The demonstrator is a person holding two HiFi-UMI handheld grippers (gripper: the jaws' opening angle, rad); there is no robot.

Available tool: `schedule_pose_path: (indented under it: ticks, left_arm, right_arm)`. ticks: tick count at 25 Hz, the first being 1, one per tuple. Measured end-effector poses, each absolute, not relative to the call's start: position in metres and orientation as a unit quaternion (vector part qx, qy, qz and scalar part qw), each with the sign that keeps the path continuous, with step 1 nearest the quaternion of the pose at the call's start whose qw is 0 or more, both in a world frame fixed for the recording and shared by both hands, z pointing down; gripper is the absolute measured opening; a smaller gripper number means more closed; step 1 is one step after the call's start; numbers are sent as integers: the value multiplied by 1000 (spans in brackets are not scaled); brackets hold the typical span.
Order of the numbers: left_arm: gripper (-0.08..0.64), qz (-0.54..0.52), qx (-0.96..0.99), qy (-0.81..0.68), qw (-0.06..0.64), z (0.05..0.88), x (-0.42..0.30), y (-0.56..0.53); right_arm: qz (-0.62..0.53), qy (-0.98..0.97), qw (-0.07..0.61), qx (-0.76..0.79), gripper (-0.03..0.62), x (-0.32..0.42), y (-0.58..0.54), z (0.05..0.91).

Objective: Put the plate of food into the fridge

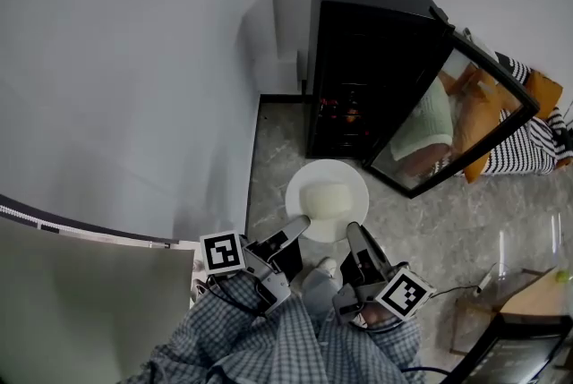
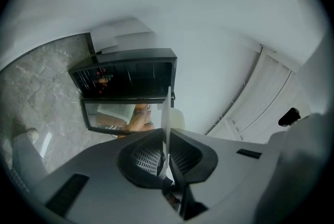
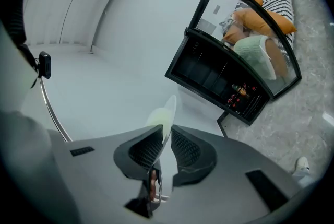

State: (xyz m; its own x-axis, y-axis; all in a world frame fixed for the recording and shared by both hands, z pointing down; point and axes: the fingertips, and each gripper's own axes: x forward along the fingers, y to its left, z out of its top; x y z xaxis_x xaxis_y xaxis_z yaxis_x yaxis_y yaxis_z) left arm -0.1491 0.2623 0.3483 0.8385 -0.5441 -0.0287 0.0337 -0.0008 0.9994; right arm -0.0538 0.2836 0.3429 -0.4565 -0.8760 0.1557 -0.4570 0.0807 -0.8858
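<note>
A white plate (image 1: 340, 181) with a pale block of food (image 1: 326, 198) hangs level over the floor, just in front of the black fridge (image 1: 367, 33). My left gripper (image 1: 303, 225) is shut on the plate's near-left rim and my right gripper (image 1: 353, 232) is shut on its near-right rim. In the left gripper view the plate (image 2: 166, 113) shows edge-on between the jaws of the left gripper (image 2: 167, 152), with the fridge (image 2: 125, 77) beyond. The right gripper view shows the plate (image 3: 168, 116) edge-on in the right gripper (image 3: 166, 145), fridge (image 3: 219, 79) ahead. The fridge's glass door (image 1: 461, 118) stands open to the right.
Shelves inside the fridge hold small red items (image 1: 347, 112). A white wall (image 1: 134, 87) runs along the left, with a pale counter edge (image 1: 81, 234) near me. Striped and orange cushions (image 1: 537, 123) lie at the right. A wooden table corner (image 1: 528, 297) sits at the lower right on the marble floor (image 1: 448, 230).
</note>
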Motion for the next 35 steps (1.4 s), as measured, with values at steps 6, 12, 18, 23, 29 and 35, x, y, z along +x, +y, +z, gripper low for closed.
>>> schedule_pose_path:
  ticks: [6,12,18,23,29,35]
  left_arm:
    - [31,-227,669,-202,678,345,-124,243]
    - [31,-244,665,-213,673,342,-111,235]
    - [31,-255,663,-221,668,343,-92,224]
    - [31,-258,662,-219,669,344,-71,215]
    - [31,-250,665,-214,670,348,-58,215]
    - [31,-243,666,-213,673,348,-47,210]
  right_arm:
    - [-487,714,211,-457,57,-28,260,338]
    - [-487,727,203,-440,57,-15,248,335]
    - [-487,733,201,-431,57,5,235,335]
    - [-485,733,200,-433,57,26,226,335]
    - [-484,728,208,-438,57,39,227,339]
    - [-490,720,214,-442,57,50,225,341]
